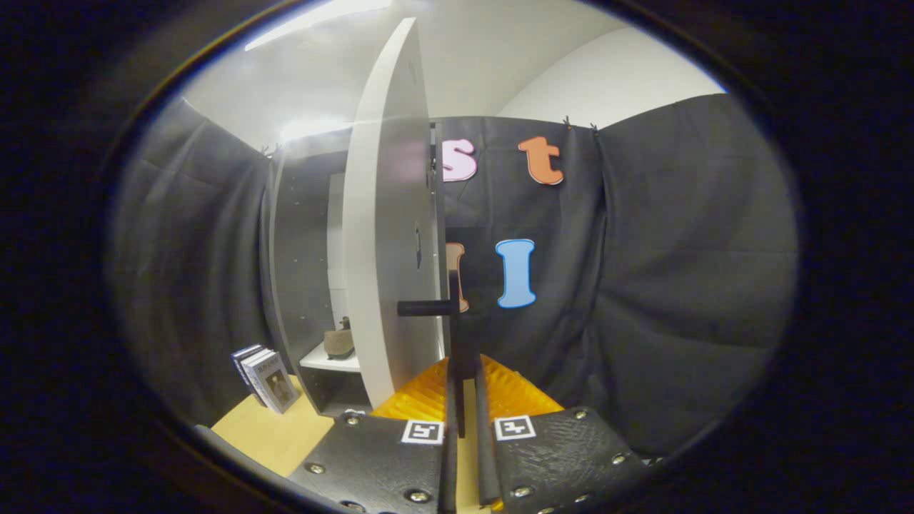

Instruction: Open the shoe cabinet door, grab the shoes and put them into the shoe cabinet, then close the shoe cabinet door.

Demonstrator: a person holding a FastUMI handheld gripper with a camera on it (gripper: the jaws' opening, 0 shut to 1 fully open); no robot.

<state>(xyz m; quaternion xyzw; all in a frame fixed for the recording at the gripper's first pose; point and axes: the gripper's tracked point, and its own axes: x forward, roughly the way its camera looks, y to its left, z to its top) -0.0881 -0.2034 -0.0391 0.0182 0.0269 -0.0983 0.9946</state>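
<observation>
The white cabinet door (389,235) stands open and edge-on just ahead of me, its black bar handle (425,308) sticking out at mid height. My gripper (463,389) is closed onto the door's thin dark free edge, which runs down between the two fingers (428,396). Left of the door the shoe cabinet (303,271) is open, and a brown shoe (339,344) rests on its white lower shelf (325,363).
Several books (264,378) lean upright against the cabinet's left side on the light wooden surface (275,435). Black cloth walls close in behind and to the right of the door.
</observation>
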